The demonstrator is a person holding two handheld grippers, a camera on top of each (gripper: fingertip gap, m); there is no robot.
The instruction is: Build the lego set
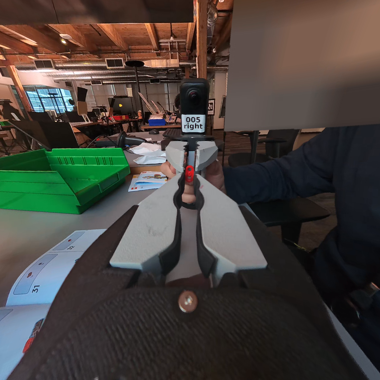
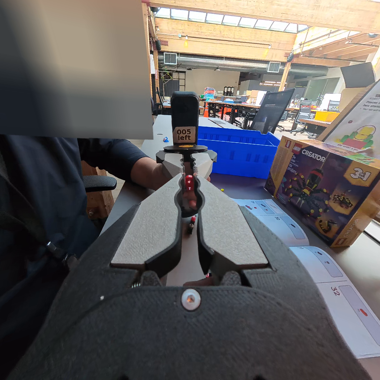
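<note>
Red lego piece [image 1: 189, 173] sits pinched at the meeting tips of left gripper [image 1: 188, 178] and right gripper [image 2: 189, 181], raised over the grey table [image 1: 41, 222]; uneven squeezing could likely flick it away.

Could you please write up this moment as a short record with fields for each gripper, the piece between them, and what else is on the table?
left gripper: jaws nearly closed at the tips, on the red piece
right gripper: faces the left one, tips meeting at the same piece
red piece: small, held above the table between both grippers
green bin: on the table
blue bin: behind the left gripper
set box: beside the instruction sheet
</note>
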